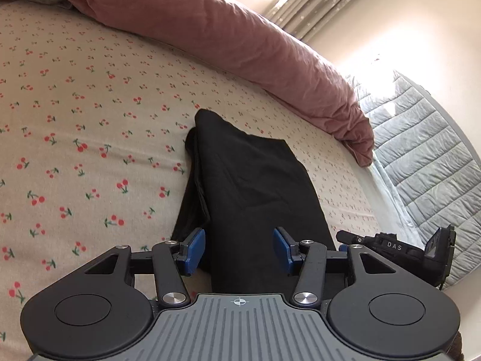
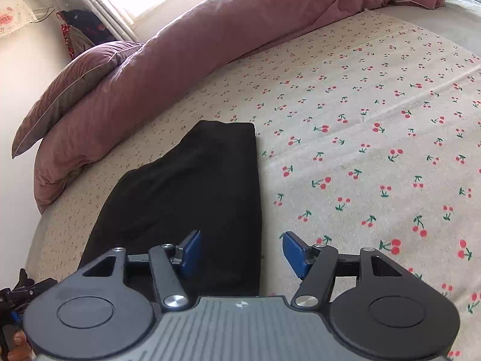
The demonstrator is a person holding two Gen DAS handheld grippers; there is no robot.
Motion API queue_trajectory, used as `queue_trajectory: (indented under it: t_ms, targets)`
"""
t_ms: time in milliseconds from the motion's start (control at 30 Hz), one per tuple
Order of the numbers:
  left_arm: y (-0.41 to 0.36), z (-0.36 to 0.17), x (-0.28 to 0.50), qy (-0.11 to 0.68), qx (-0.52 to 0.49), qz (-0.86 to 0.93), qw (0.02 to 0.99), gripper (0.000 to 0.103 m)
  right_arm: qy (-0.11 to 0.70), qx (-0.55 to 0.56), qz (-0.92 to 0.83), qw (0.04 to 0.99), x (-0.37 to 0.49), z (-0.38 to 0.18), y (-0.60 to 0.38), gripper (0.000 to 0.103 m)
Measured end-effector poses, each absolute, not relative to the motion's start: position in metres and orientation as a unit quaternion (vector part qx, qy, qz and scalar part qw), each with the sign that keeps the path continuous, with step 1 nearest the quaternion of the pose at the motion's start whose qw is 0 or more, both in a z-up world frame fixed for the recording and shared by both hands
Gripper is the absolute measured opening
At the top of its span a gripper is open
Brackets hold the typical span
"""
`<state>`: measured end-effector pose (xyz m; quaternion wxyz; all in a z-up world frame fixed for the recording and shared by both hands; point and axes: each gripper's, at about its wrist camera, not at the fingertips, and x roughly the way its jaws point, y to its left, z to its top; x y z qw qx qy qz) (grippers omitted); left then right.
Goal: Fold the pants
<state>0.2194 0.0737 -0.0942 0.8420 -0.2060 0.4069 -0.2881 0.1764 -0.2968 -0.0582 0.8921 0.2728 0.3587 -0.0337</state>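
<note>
With both the left gripper (image 1: 239, 251) and right gripper (image 2: 240, 252) standing wide and empty, the black pants (image 1: 252, 192) at frame centre are lying folded, so smoothing the loose lower-left edge is seeming wise.

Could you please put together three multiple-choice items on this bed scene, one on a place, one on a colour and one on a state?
1. Where do the pants lie?
A. on the cherry-print sheet
B. on top of the pink duvet
C. on the floor

2. What colour are the pants?
A. grey
B. black
C. blue

3. How does the left gripper stand?
A. shut on the pants
B. shut on nothing
C. open, its pads clear of the cloth

Answers:
1. A, the folded pants rest flat on the sheet, with the duvet bunched along the far side of the bed.
2. B, the cloth is plain black in both wrist views.
3. C, the blue pads stand apart with the pants below them and nothing pinched; the right gripper is open too.
</note>
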Motion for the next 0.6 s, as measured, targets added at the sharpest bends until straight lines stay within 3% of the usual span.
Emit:
queue_trajectory:
  t_ms: [200, 233, 300, 500, 600]
  targets:
    - [0.066, -0.116, 0.207, 0.445, -0.194, -0.276, 0.83, 0.045, 0.357, 0.276, -0.025, 0.892, 0.151, -0.062, -0.284, 0.07]
    - [0.065, -0.12, 0.206, 0.447, -0.198, -0.273, 0.829, 0.038, 0.36, 0.274, -0.026, 0.891, 0.15, -0.065, -0.282, 0.07]
    - [0.066, -0.124, 0.206, 0.449, -0.208, -0.283, 0.821, 0.006, 0.364, 0.271, -0.029, 0.89, 0.15, -0.068, -0.278, 0.07]
    - [0.076, -0.102, 0.194, 0.404, -0.174, -0.262, 0.859, 0.007, 0.373, 0.248, -0.006, 0.894, 0.143, -0.071, -0.263, 0.07]
    - [0.066, -0.127, 0.2, 0.437, -0.103, -0.238, 0.861, 0.02, 0.388, 0.243, 0.003, 0.889, 0.142, -0.08, -0.256, 0.07]
